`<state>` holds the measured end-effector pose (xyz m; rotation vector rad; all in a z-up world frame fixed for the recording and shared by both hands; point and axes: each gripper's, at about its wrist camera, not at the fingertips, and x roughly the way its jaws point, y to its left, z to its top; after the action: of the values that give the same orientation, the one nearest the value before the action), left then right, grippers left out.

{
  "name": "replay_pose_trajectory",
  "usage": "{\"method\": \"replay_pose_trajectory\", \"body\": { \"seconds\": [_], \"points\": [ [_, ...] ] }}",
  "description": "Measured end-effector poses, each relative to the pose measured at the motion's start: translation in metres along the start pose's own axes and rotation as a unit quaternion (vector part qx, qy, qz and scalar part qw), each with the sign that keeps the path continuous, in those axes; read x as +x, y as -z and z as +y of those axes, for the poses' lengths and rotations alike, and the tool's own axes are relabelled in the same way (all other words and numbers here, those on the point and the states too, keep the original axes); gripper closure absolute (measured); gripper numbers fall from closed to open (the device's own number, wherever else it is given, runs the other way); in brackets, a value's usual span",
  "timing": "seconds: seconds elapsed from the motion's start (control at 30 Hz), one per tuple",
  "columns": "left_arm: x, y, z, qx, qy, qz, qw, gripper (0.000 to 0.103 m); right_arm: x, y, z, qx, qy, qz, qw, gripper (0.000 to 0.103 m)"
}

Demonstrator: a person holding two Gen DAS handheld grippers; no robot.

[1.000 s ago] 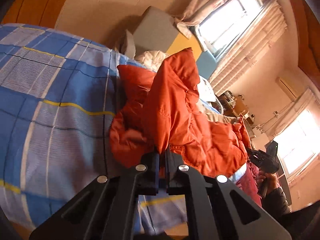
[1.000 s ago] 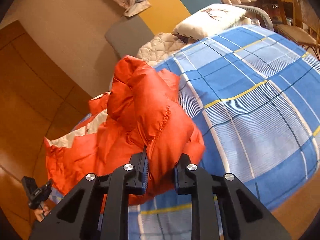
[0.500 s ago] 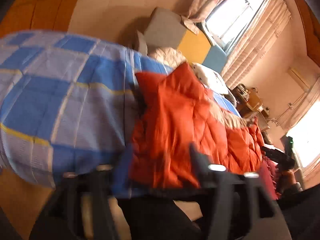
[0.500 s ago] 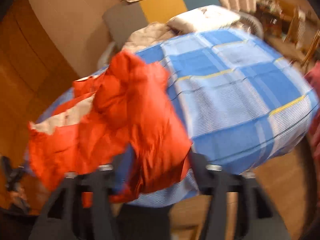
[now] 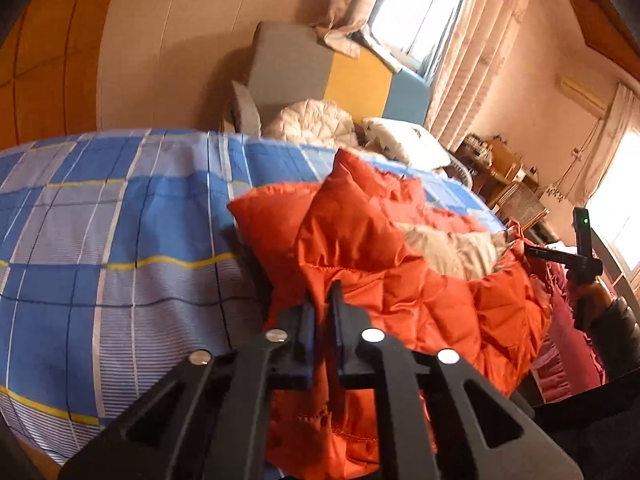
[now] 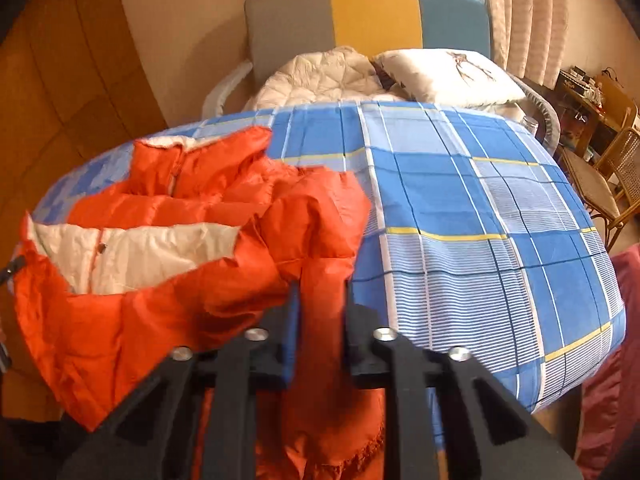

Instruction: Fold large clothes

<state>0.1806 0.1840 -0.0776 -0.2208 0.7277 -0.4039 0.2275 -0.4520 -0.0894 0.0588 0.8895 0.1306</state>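
Observation:
An orange puffer jacket (image 5: 420, 280) with a cream lining (image 6: 132, 252) lies crumpled on the near edge of a bed with a blue plaid sheet (image 5: 120, 220). My left gripper (image 5: 322, 308) is shut on a fold of the jacket's orange fabric. My right gripper (image 6: 320, 304) is shut on another thick fold of the jacket (image 6: 312, 232), whose hem hangs down below the jaws. In the left wrist view the right gripper (image 5: 580, 248) shows at the far right, beyond the jacket.
A grey, yellow and teal headboard (image 6: 360, 12), a cream quilt (image 6: 320, 76) and a white pillow (image 6: 444, 76) lie at the bed's far end. Wicker chairs (image 6: 612, 176) and a cluttered desk (image 5: 500, 168) stand beside the bed. Windows with curtains (image 5: 472, 40) are behind.
Both grippers have swung the jacket down from a raised bunch toward the bed's near edge. It now lies lower and more spread, with the cream lining showing. Both stay clamped on fabric.

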Motion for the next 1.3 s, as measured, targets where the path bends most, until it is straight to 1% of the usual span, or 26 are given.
{"method": "replay_pose_trajectory", "body": {
  "seconds": [0.07,0.17,0.23,0.33,0.43,0.57,0.67,0.73,0.8,0.97,1.0,1.03,1.07,1.1,1.13,1.17,1.2,1.27,1.3],
  "points": [
    [-0.011,-0.005,0.001,-0.002,0.001,-0.018,0.9998,0.099,-0.011,-0.002,0.002,0.0,0.005,-0.017,1.0,0.095],
    [-0.023,-0.014,0.002,-0.013,0.009,-0.046,0.9988,0.1,-0.029,-0.011,0.0,0.013,0.007,-0.05,0.999,0.097],
    [-0.027,-0.025,0.005,-0.019,0.013,-0.064,0.9977,0.1,-0.038,-0.024,-0.002,0.023,0.007,-0.073,0.997,0.097],
    [-0.02,-0.043,0.012,-0.029,0.007,-0.077,0.9966,0.1,-0.033,-0.046,-0.002,0.034,0.015,-0.092,0.995,0.098],
    [0.002,-0.068,0.022,-0.044,-0.007,-0.083,0.9956,0.1,-0.013,-0.07,-0.005,0.057,0.02,-0.1,0.993,0.099],
    [0.041,-0.092,0.032,-0.057,-0.036,-0.068,0.9954,0.101,0.019,-0.094,-0.009,0.082,0.03,-0.102,0.991,0.099],
    [0.074,-0.105,0.045,-0.076,-0.06,-0.052,0.9939,0.101,0.047,-0.106,-0.01,0.091,0.048,-0.098,0.99,0.1],
    [0.094,-0.111,0.052,-0.088,-0.076,-0.04,0.9925,0.101,0.065,-0.109,-0.012,0.101,0.061,-0.093,0.989,0.1],
    [0.111,-0.113,0.057,-0.089,-0.094,-0.026,0.9912,0.101,0.083,-0.111,-0.014,0.103,0.079,-0.084,0.988,0.1],
    [0.158,-0.112,0.064,-0.101,-0.138,0.027,0.9849,0.1,0.126,-0.111,-0.012,0.099,0.126,-0.048,0.986,0.1],
    [0.164,-0.111,0.063,-0.099,-0.157,0.032,0.9821,0.096,0.133,-0.111,-0.012,0.095,0.136,-0.043,0.985,0.1],
    [0.167,-0.111,0.064,-0.104,-0.162,0.038,0.9806,0.094,0.141,-0.113,-0.01,0.093,0.143,-0.034,0.985,0.1],
    [0.166,-0.112,0.063,-0.11,-0.168,0.039,0.9788,0.09,0.143,-0.113,-0.009,0.094,0.145,-0.032,0.984,0.099],
    [0.162,-0.112,0.061,-0.11,-0.185,0.035,0.9759,0.064,0.144,-0.113,-0.009,0.095,0.145,-0.033,0.984,0.099],
    [0.156,-0.113,0.058,-0.111,-0.193,0.024,0.9746,0.051,0.141,-0.113,-0.01,0.098,0.139,-0.034,0.985,0.097],
    [0.145,-0.114,0.053,-0.113,-0.185,0.0,0.9762,0.042,0.139,-0.113,-0.01,0.102,0.138,-0.037,0.985,0.09],
    [0.136,-0.115,0.048,-0.109,-0.187,-0.014,0.9761,0.044,0.135,-0.113,-0.011,0.106,0.138,-0.04,0.984,0.084],
    [0.119,-0.116,0.034,-0.098,-0.179,-0.036,0.9782,0.045,0.117,-0.11,-0.008,0.112,0.137,-0.063,0.982,0.054],
    [0.113,-0.116,0.028,-0.094,-0.175,-0.043,0.9791,0.045,0.109,-0.108,-0.004,0.111,0.138,-0.073,0.982,0.05]
  ]
}}
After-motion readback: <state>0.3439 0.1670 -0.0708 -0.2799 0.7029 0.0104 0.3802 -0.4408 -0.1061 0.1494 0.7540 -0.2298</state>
